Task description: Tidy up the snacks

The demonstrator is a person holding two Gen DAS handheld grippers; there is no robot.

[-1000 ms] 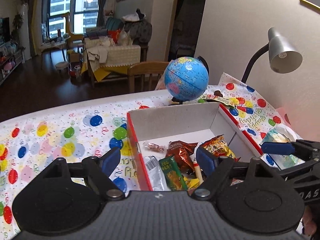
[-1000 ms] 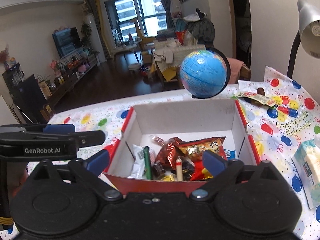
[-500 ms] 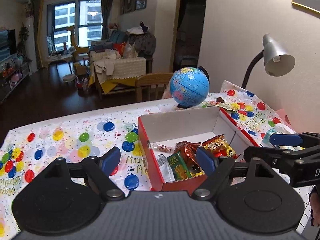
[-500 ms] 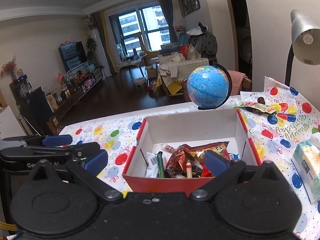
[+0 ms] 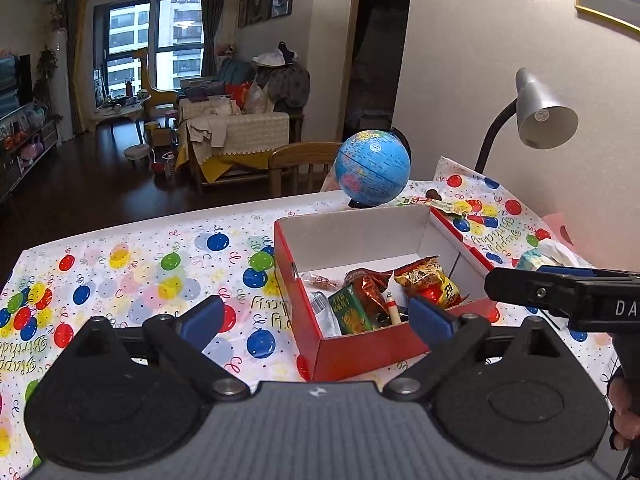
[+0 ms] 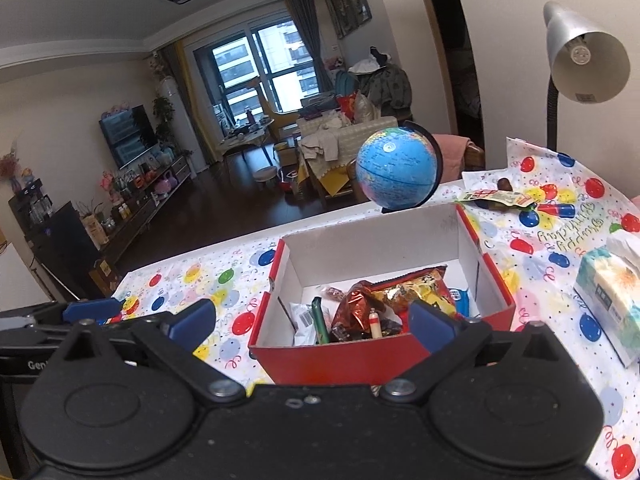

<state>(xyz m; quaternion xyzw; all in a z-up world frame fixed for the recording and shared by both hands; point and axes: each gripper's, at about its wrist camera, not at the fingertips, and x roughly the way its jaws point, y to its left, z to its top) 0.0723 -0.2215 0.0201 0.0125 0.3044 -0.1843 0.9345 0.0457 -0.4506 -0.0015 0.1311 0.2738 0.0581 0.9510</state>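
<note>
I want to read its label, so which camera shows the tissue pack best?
The right wrist view: the tissue pack lies fully visible right of the red box. In the left wrist view the right tool covers most of it.

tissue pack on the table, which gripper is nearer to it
Right. The right gripper hovers open before the red box, with the tissue pack just to its right. The left gripper, also open, sits farther left, across the box.

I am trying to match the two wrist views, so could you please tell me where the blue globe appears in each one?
Left wrist view: the blue globe stands right of centre, beyond the far wall of the red box.
Right wrist view: the blue globe is right of centre, again behind the box's far wall.
Shared landmark: the grey desk lamp, upper right in both.
</note>
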